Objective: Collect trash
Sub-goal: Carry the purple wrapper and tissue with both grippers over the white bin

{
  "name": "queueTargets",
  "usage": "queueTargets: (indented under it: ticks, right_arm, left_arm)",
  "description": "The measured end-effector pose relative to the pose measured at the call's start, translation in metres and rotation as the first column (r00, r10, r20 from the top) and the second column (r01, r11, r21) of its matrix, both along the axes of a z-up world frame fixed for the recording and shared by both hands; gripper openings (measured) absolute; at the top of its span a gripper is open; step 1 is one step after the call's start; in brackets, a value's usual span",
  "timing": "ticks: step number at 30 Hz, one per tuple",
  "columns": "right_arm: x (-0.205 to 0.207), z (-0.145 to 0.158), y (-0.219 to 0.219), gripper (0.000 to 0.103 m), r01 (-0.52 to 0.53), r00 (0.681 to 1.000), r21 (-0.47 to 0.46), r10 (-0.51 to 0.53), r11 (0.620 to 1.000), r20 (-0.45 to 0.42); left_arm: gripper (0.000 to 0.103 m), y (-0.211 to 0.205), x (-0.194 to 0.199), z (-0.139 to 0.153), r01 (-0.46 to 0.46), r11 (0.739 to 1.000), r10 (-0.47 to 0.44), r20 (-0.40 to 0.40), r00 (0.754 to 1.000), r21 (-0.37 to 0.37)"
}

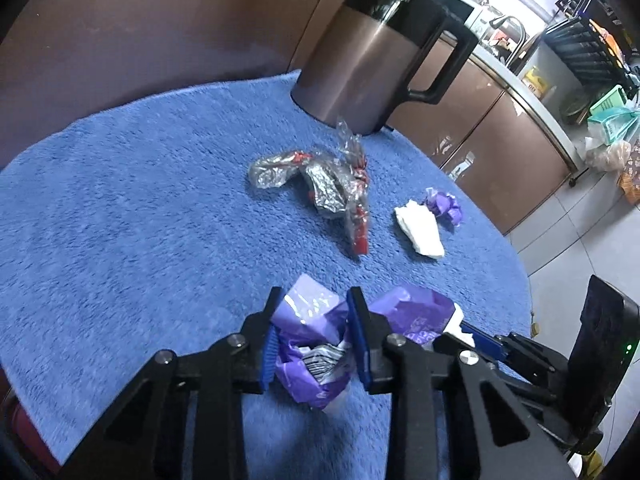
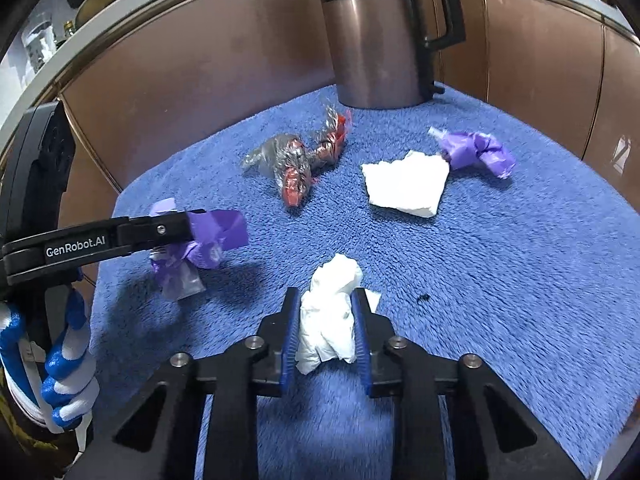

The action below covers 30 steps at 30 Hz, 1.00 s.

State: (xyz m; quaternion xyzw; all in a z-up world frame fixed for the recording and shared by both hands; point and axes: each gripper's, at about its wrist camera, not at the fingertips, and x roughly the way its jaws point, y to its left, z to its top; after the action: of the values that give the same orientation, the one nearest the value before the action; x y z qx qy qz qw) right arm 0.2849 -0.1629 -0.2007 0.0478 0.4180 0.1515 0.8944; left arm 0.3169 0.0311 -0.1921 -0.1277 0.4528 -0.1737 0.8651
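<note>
The surface (image 1: 120,208) is covered with a fuzzy blue towel, and brown cabinet fronts (image 2: 192,80) are seen curving behind it. A tall metal jug (image 1: 360,64) with a black handle is parked at the far edge of the towel, top centre in both views.

Only in the left wrist view is the rest of the kitchen caught: a grey tiled floor (image 1: 568,248) at right, a black dish rack (image 1: 588,48) and green plastic stuff in the upper right corner. Only in the right wrist view is the person's hand (image 2: 64,376) shown, lower left, in a blue-and-white glove, plus a small dark speck (image 2: 423,298) on the towel.

The left claw (image 1: 314,312) is clamped on a purple wrapper (image 1: 312,344), held just off the towel at the bottom of its own view. The right claw (image 2: 326,312) is closed around a white tissue wad (image 2: 328,320), bottom centre of its view.

Scattered in the middle of the towel are a crinkled silver-and-red wrapper (image 1: 320,184), a flat white tissue (image 2: 406,188) and, just beside it, a small purple scrap (image 2: 478,152). Part of the white wad is hidden by the left claw's finger in the left wrist view.
</note>
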Motion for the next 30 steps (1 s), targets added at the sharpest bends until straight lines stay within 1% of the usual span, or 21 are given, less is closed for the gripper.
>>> queueTargets:
  ticks: [4,8,13,14,16,20,24,28,30]
  right_arm:
    - [-0.025,0.023,0.0,0.023,0.003,0.999,0.01,-0.003,1.0,0.052]
    - [-0.054,0.056,-0.005,0.023,0.022,0.992,0.03,-0.025,0.999,0.126]
    - [-0.103,0.105,-0.015,0.023,0.05,0.969,0.048,-0.061,0.998,0.241]
    - [-0.117,0.117,-0.018,0.023,0.059,0.96,0.053,-0.071,0.997,0.27]
    - [-0.133,0.131,-0.022,0.023,0.07,0.949,0.057,-0.084,0.996,0.305]
    - [-0.175,0.154,-0.032,0.023,0.104,0.921,0.054,-0.116,0.993,0.371]
    - [-0.223,0.173,-0.047,0.023,0.149,0.889,0.055,-0.158,0.987,0.43]
    - [-0.265,0.185,-0.067,0.023,0.207,0.853,0.072,-0.216,0.976,0.475]
    - [-0.284,0.188,-0.08,0.023,0.246,0.835,0.085,-0.256,0.965,0.487]
  left_arm:
    - [0.029,0.013,-0.021,0.022,-0.023,1.0,0.023,0.047,0.999,-0.004]
    - [0.028,0.033,-0.046,0.054,-0.067,0.998,0.068,0.115,0.991,-0.019]
    - [0.028,0.057,-0.089,0.104,-0.112,0.993,0.117,0.233,0.965,-0.034]
    - [0.028,0.059,-0.096,0.11,-0.116,0.993,0.121,0.249,0.961,-0.035]
    - [0.028,0.062,-0.115,0.124,-0.121,0.992,0.126,0.285,0.95,-0.036]
    - [0.028,0.063,-0.15,0.149,-0.113,0.993,0.121,0.342,0.932,-0.044]
    - [0.028,0.057,-0.184,0.172,-0.082,0.995,0.096,0.396,0.913,-0.052]
    - [0.028,0.034,-0.214,0.192,-0.02,0.999,0.034,0.445,0.895,-0.036]
    - [0.028,0.019,-0.221,0.195,0.017,1.0,-0.003,0.457,0.889,-0.026]
